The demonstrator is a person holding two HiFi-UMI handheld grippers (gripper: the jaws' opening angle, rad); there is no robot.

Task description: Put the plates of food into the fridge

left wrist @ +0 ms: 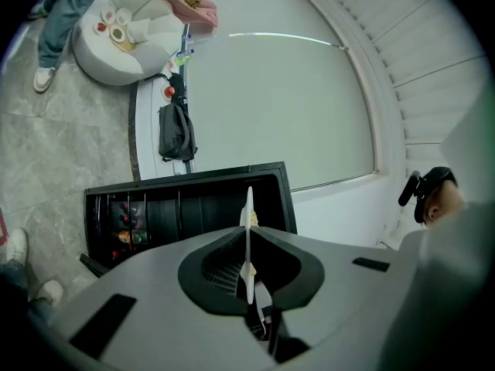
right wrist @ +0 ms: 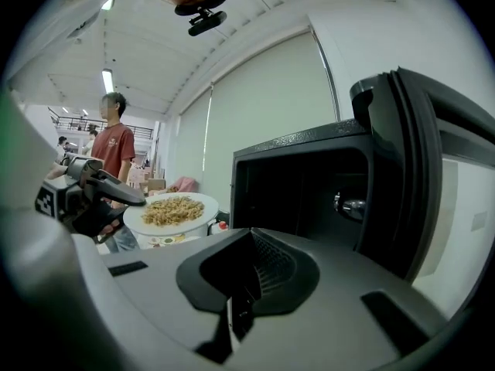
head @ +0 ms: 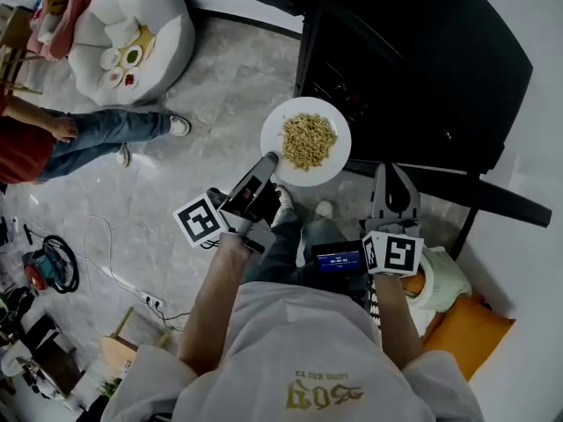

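Left gripper [head: 266, 163] holds plate [head: 275, 137] level, food [head: 308, 141] upward

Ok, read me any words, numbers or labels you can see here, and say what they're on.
Gold print on the person's shirt: upside down, too distorted to read.
Small lit screen: characters too small to read.
Marker cubes: square patterns only, no words.

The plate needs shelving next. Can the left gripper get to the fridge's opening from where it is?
Probably yes. The left gripper, shut on the rim of the plate, faces the fridge, whose door stands open to the side. Nothing shows between plate and opening.
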